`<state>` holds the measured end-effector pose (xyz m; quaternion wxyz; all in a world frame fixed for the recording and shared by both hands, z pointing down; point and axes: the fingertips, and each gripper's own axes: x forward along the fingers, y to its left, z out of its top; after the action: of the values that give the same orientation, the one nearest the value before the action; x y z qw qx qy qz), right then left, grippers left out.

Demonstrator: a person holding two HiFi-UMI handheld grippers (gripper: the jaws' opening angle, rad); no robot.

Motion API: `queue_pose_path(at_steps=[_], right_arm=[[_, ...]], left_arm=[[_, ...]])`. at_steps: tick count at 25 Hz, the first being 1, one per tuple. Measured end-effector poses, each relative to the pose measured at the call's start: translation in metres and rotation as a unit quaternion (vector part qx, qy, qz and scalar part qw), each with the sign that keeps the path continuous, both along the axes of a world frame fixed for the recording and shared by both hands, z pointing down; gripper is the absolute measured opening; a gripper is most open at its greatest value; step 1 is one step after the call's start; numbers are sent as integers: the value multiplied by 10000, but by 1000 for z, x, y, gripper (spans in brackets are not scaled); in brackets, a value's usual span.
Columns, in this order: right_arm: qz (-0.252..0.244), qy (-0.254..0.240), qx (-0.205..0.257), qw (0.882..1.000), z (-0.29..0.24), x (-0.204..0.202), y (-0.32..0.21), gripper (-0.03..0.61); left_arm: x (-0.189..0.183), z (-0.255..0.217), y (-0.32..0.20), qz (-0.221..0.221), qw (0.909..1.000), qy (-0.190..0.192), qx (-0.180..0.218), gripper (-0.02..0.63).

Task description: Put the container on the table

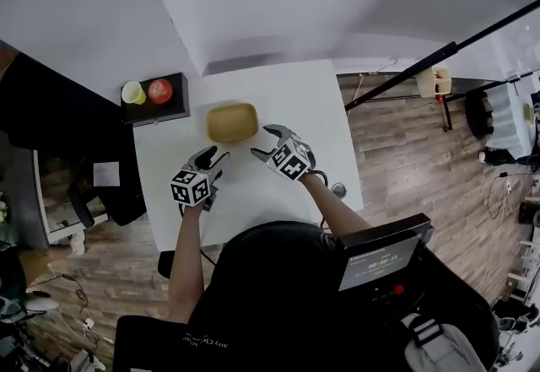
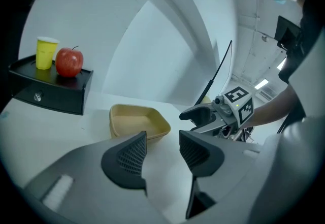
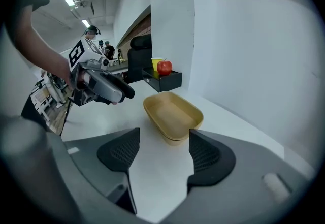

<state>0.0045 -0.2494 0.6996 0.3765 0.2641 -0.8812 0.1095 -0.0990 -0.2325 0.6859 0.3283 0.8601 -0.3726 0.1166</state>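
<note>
Left gripper (image 1: 221,159): we hold its jaws apart, empty.
Right gripper (image 1: 263,142): ours too, apart, empty.
Container (image 1: 232,122): on table (image 1: 287,88), just ahead of both.

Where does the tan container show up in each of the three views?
Head view: tan container above centre, on the white table.
Left gripper view: tan container left of centre, beyond the jaws.
Right gripper view: tan container at centre, beyond the jaws.
Shared landmark: red apple on the black box, in all three.

The left gripper (image 2: 162,142) holds its jaws apart and empty over the white table (image 2: 56,129). Beyond sits the tan container (image 2: 138,122), near a black box (image 2: 51,92) bearing a red apple (image 2: 69,62) and a yellow cup (image 2: 45,53).
</note>
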Motion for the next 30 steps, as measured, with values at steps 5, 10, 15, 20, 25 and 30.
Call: queue_pose_path(at_steps=[5, 10, 15, 20, 25, 30], right_arm=[[91, -178, 227, 9995, -16, -8, 4, 253], [233, -332, 496, 9979, -37, -6, 4, 202], [282, -561, 679, 9957, -58, -11, 4, 172], [312, -834, 838, 9925, -91, -12, 2, 153], [409, -1140, 1205, 9853, -132, -15, 6, 144], [199, -1368, 1584, 9776, -170, -42, 13, 144]], left_arm=[[4, -23, -1, -69, 9992, 39, 387, 198], [0, -49, -9, -260, 9960, -5, 858, 176], [-7, -80, -13, -430, 9857, -387, 1585, 167], [0, -115, -18, -627, 9729, -606, 2140, 135], [5, -153, -12, -556, 9596, -721, 2663, 118], [3, -201, -6, -602, 9385, -634, 3340, 103]])
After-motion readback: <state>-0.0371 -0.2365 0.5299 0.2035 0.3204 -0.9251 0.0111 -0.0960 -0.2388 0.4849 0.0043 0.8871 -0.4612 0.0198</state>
